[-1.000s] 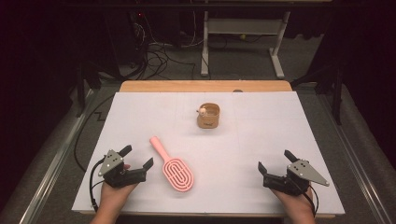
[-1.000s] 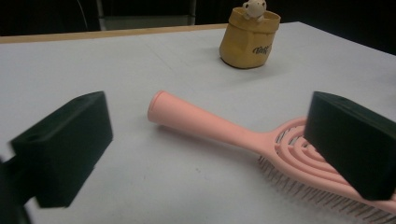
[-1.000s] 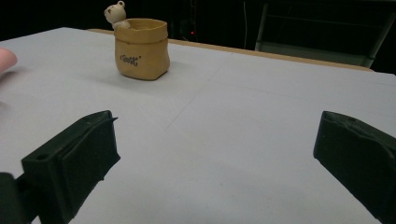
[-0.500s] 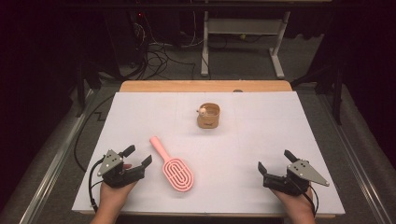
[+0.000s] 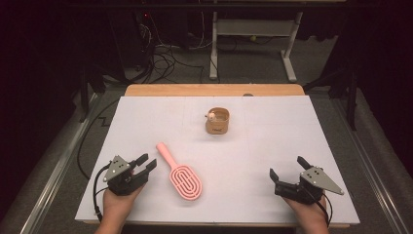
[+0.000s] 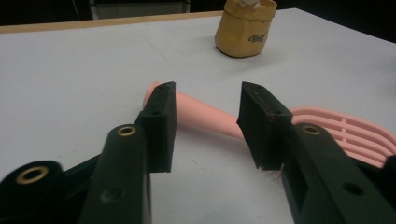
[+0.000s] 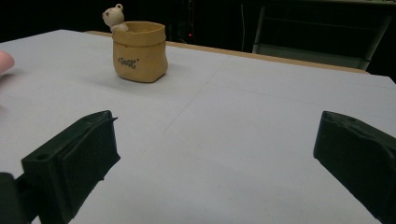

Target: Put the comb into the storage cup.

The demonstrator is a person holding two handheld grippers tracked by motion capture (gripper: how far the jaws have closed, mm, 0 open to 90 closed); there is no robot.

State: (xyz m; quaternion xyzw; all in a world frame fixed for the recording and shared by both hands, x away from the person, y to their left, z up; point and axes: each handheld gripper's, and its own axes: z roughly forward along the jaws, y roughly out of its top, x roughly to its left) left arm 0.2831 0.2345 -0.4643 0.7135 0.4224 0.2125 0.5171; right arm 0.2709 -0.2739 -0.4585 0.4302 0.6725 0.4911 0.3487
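The left gripper rests at the table's seven o'clock, its jaws half-spread and just now closing, with nothing pressed between them. In the left gripper view the pink hairbrush's handle lies across the gap beyond the pads, not touching them. From above, the hairbrush lies just beside that gripper at its three o'clock, handle tip toward eleven, flat on the table.

Toward twelve o'clock of the table stands a small tan pot, upright, with a little bear figure at its rim.

At five o'clock the right gripper rests with jaws spread wide, holding nothing, well apart from the hairbrush.
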